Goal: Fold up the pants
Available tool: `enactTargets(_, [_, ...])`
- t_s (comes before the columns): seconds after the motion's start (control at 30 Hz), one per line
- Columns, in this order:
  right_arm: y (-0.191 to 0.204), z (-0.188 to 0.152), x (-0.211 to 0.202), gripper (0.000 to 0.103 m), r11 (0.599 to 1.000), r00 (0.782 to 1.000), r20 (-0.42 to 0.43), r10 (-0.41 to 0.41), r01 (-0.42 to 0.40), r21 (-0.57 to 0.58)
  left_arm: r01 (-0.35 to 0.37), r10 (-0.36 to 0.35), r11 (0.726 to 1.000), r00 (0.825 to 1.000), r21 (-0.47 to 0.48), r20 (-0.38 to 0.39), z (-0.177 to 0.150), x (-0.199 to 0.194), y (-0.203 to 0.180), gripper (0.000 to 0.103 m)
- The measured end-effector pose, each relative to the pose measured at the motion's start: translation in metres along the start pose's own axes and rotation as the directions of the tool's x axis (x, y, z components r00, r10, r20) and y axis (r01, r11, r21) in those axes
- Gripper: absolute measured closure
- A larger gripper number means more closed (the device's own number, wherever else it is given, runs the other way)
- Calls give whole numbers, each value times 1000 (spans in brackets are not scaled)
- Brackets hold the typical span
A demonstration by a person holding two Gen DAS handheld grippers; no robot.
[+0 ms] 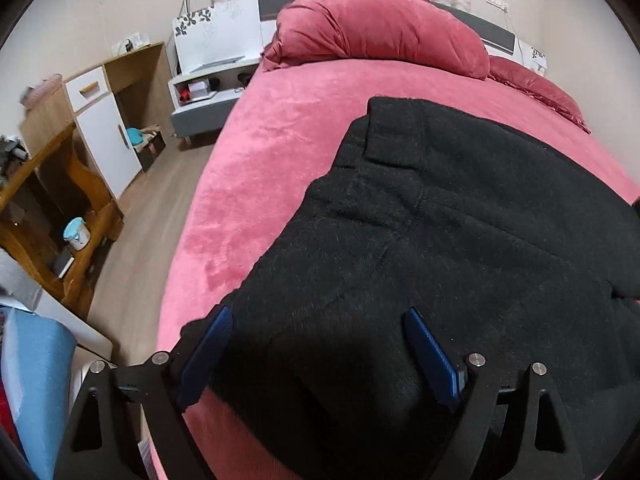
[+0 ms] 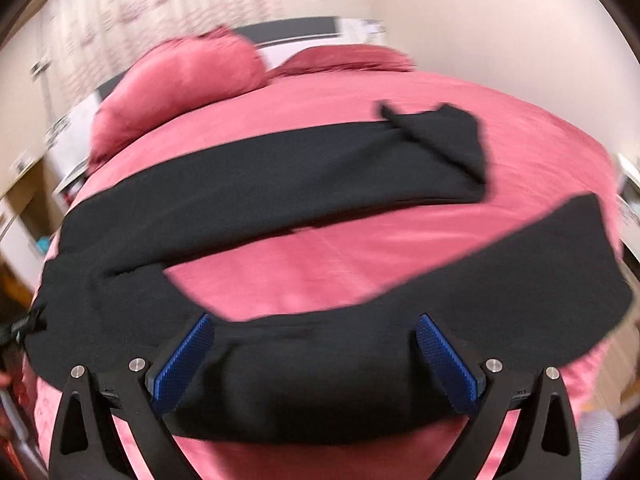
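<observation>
The left gripper (image 1: 318, 344) hangs over the near edge of the bed with its jaws spread wide, blue pads (image 1: 208, 354) standing on either side of the black cloth and not pressing on it, so it grips nothing. Far to the left in its view stands a wooden desk (image 1: 52, 184) with a white cabinet door, a pale blue tub (image 1: 77, 234) on a low shelf, and beyond it a white nightstand (image 1: 208, 92) beside the headboard. The pink bedspread (image 1: 280, 140) runs across the middle, with a plump red pillow (image 1: 380, 28) at the head and curtains behind it. The black pants (image 1: 460, 220) lie flat on the bedspread, the waistband end toward the left gripper, a folded flap showing near the top. In the right wrist view, which is blurred, the pants (image 2: 280, 168) stretch across the bed with the two legs parted in a V, pink bedspread (image 2: 320, 256) showing between them; the far leg ends in a turned-over cuff, the near leg sweeps toward the right edge. The right gripper (image 2: 312, 344) hovers above that near leg with its jaws likewise wide apart, the cloth lying between the pads (image 2: 180, 360); it seems they do not pinch it, though the blur makes contact hard to judge. Two red pillows (image 2: 180, 76) rest at the head.
</observation>
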State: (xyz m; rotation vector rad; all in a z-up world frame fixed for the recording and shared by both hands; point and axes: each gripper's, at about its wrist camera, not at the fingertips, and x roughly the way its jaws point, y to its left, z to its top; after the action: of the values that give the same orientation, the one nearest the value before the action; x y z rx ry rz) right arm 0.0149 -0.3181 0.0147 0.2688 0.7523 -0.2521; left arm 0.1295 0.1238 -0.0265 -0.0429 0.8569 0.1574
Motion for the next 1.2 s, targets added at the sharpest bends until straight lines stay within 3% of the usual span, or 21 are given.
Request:
enactTargets(0.2, [-106, 0, -28, 0, 973, 989, 3, -148, 146, 181, 61, -62, 993, 998, -104, -13, 0, 0, 11, 11])
enactTargets(0.37, [-222, 0, -54, 0, 873, 956, -29, -292, 278, 401, 72, -76, 988, 997, -137, -25, 2, 0, 12, 10])
enactTargets(0.5, [-302, -14, -59, 9, 774, 936, -102, -338, 337, 536, 82, -89, 973, 996, -215, -25, 5, 0, 20, 10])
enactTargets(0.57, [-333, -25, -54, 12, 719, 938, -152, -312, 337, 608, 98, -108, 953, 994, -287, -18, 6, -2, 28, 10])
enactTargets(0.63, [-364, -36, -40, 15, 653, 955, -184, -233, 294, 698, 112, -123, 930, 992, -351, -10, 7, -3, 34, 10])
enactTargets(0.77, [-390, -54, -12, 20, 567, 984, -160, -83, 179, 804, 114, -131, 907, 991, -404, -15, 9, -1, 37, 9])
enactTargets(0.83, [-396, -57, 3, 28, 532, 992, -122, -11, 109, 840, 108, -131, 906, 991, -409, -27, 9, 3, 36, 9])
enactTargets(0.93, [-393, -54, 15, 63, 487, 997, -49, 65, 11, 873, 74, -99, 930, 994, -361, -52, 11, 6, 28, 8])
enactTargets(1.0, [-388, -38, 8, 86, 522, 998, -40, 51, 7, 853, 50, -77, 948, 994, -315, -74, 12, 7, 22, 9])
enactTargets(1.07, [-379, -18, -9, 89, 595, 1000, -10, 29, -9, 803, 37, -65, 959, 994, -279, -92, 13, 8, 18, 10])
enactTargets(1.2, [-366, 15, -67, 93, 652, 989, 144, -5, -106, 751, 51, -78, 960, 993, -276, -87, 11, 3, 21, 9])
